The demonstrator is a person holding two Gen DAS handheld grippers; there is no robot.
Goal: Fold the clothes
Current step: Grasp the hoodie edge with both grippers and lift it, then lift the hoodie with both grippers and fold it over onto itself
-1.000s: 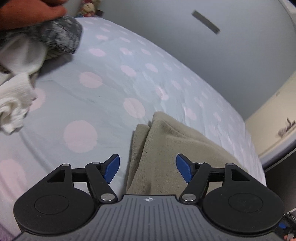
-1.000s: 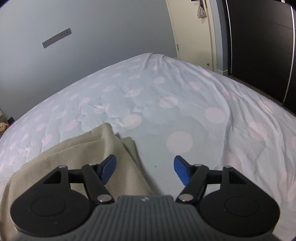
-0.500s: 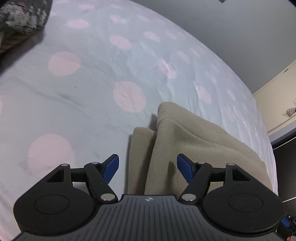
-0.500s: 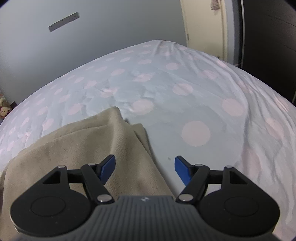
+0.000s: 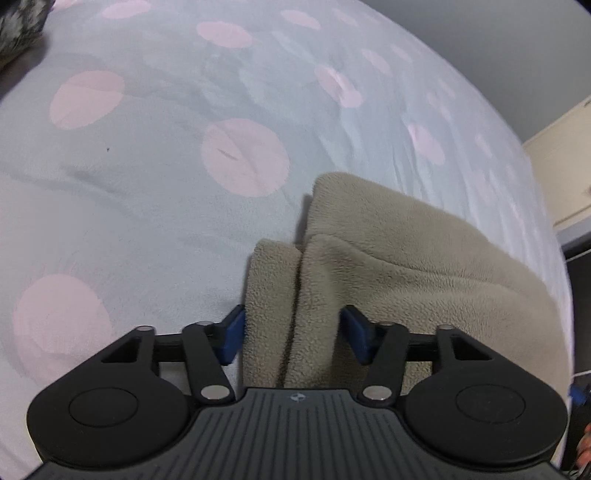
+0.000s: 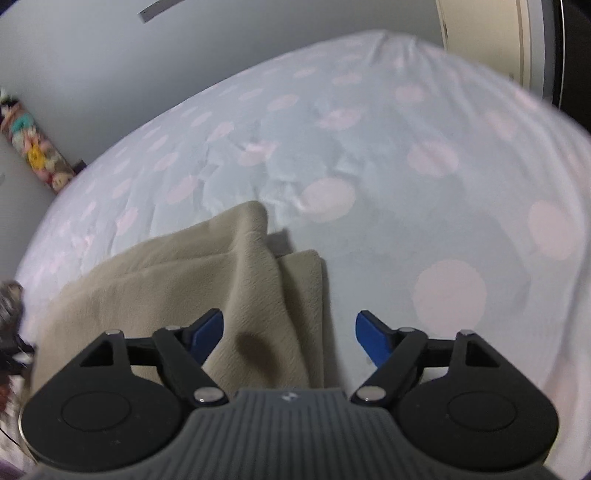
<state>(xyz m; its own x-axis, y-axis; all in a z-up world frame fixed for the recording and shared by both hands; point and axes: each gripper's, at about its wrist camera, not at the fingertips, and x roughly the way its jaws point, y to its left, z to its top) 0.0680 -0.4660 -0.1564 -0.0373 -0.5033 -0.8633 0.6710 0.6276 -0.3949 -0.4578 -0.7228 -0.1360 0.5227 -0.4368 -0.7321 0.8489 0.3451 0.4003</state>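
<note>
Your left claw (image 5: 291, 334) stands spread wide, its blue pads either side of the layered edge of the beige fleece garment (image 5: 399, 280); the left pad sits right at the fabric's outer fold, though you cannot tell whether it touches. Your right claw (image 6: 290, 332) is likewise spread and holds nothing: its left pad lies over the fleece (image 6: 192, 273), its right pad over bare bed sheet (image 6: 406, 206).

The fleece lies on the polka-dot bed with at least two layers stacked at the end nearest you and one loose corner peaking up on the far side. That much fits a fold part made as well as one being evened out, so judge by the edges themselves.

If you mean to grip here, take all the stacked layers between the pads at once, well in from the rim, so the plush pile does not slip out. Keep both claws level and matched, or the edge will skew.

By count: one beige garment, two claws, one bed. A dark mottled piece of cloth (image 5: 18, 26) shows at the far left corner of the left view; what it is cannot be told.
</note>
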